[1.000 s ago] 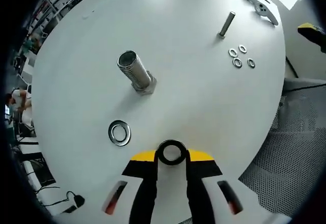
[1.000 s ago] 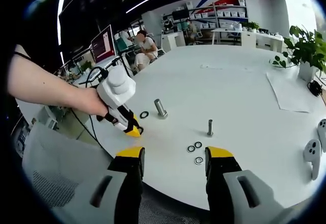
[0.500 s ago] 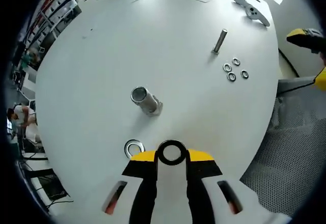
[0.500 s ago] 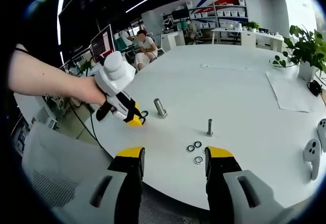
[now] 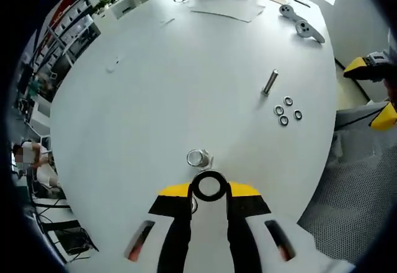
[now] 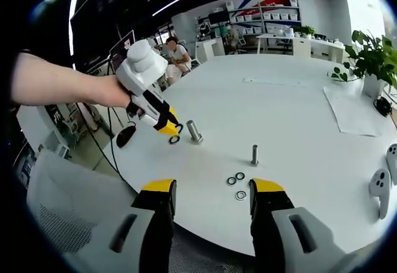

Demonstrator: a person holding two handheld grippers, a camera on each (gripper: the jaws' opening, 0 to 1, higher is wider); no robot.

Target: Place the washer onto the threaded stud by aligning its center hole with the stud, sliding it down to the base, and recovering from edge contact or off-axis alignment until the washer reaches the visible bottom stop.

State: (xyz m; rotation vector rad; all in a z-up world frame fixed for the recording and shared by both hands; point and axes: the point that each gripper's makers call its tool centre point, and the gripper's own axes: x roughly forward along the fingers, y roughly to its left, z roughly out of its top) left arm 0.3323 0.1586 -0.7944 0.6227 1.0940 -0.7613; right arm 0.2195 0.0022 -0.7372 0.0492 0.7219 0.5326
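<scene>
My left gripper (image 5: 209,191) is shut on a dark steel washer (image 5: 209,174), held edgewise at its yellow tips. Just beyond the washer stands the thick threaded stud (image 5: 198,159), seen almost end-on from above. From the right gripper view the left gripper (image 6: 169,126) hangs in a person's hand, above the table and just left of the thick stud (image 6: 195,131). A second large washer (image 6: 174,139) lies flat on the table under it. My right gripper (image 6: 213,189) is open and holds nothing, near the table's front edge.
A thin stud (image 5: 270,82) stands further along the round white table (image 5: 155,87), with several small washers (image 5: 288,111) beside it. White controllers (image 5: 299,25) and a paper sheet (image 5: 226,9) lie at the far side. A mesh chair (image 5: 347,186) sits by the edge.
The left gripper has risen off the table with the washer and moved over toward the thick stud's top. The right gripper has stayed where it was.
</scene>
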